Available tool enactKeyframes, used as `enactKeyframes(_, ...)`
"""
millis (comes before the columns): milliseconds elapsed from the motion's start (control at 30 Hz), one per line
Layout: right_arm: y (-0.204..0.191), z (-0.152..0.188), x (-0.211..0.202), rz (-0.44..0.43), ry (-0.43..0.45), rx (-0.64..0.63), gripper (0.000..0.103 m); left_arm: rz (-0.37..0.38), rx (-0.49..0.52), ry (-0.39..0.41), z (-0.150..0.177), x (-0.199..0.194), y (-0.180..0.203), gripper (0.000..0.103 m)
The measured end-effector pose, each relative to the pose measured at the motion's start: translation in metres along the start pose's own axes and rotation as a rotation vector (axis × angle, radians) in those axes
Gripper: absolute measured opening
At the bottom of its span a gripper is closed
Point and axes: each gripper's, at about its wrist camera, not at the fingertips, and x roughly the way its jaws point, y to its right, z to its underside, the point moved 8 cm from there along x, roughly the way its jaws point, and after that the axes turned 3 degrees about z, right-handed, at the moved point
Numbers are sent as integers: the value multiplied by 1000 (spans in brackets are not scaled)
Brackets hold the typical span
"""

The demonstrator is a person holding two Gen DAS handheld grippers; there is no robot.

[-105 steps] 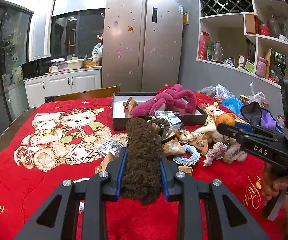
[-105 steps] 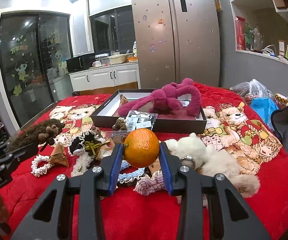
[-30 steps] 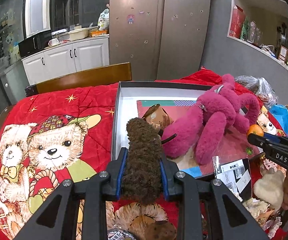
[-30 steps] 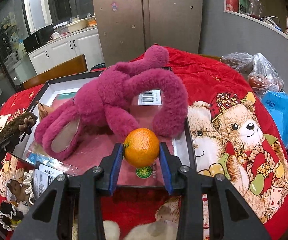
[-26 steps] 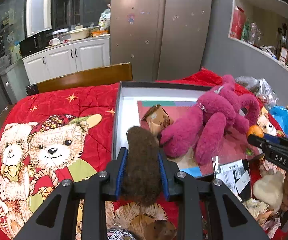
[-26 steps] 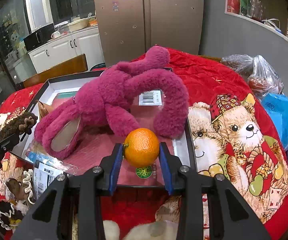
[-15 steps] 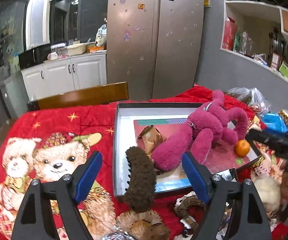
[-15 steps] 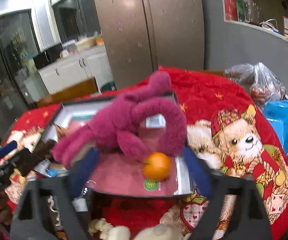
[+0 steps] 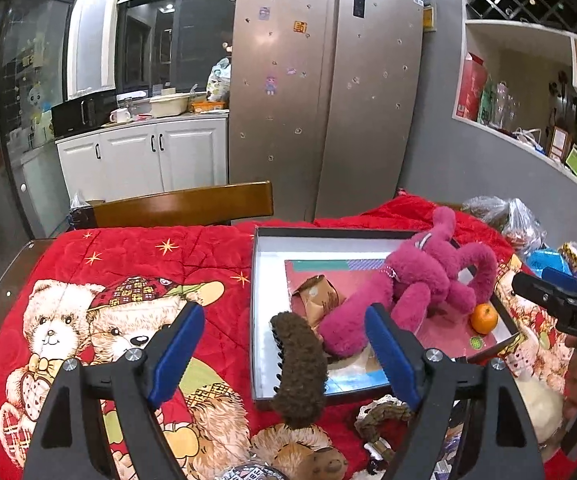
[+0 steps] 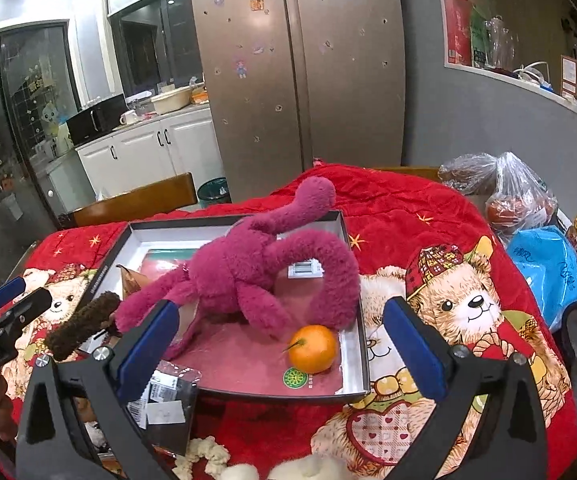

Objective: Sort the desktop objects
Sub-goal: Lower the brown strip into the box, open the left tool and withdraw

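A dark open box [image 9: 254, 280] [image 10: 354, 344] lies on the red bear blanket [image 9: 128, 264]. In it are a magenta plush toy [image 9: 420, 284] [image 10: 248, 268], a brown paper wrapper [image 9: 316, 300] and an orange [image 9: 484, 318] [image 10: 312, 349] near its right front corner. A brown fuzzy hair clip [image 9: 298, 368] [image 10: 82, 326] rests over the box's front left rim. My left gripper [image 9: 284, 350] is open and empty just behind the clip. My right gripper [image 10: 280, 350] is open and empty, with the orange lying free between its jaws.
Small plush items, scrunchies and packets [image 10: 160, 392] lie on the blanket in front of the box. Plastic bags [image 10: 516, 196] and a blue bag [image 10: 548, 268] sit at the right. A wooden chair back [image 9: 180, 204] stands behind the table.
Both grippers opened and pulled back. The left one let go of the brown clip on the box's rim. The right one let go of the orange inside the box.
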Motion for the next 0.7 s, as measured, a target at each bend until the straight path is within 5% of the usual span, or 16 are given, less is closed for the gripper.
enactKeyframes(233,-9,-12,-34,-25,57,-16,103,20,9,51,-16,-28,-2,84)
enactKeyframes(467,-40,-32,-116,-102,201,-67,103,-1,1,136,-37,-92,-5,84)
enactKeyframes(700,-86,-15,-181,-154,273,-182,103,-31,-30,157,-40,-144,-8,84)
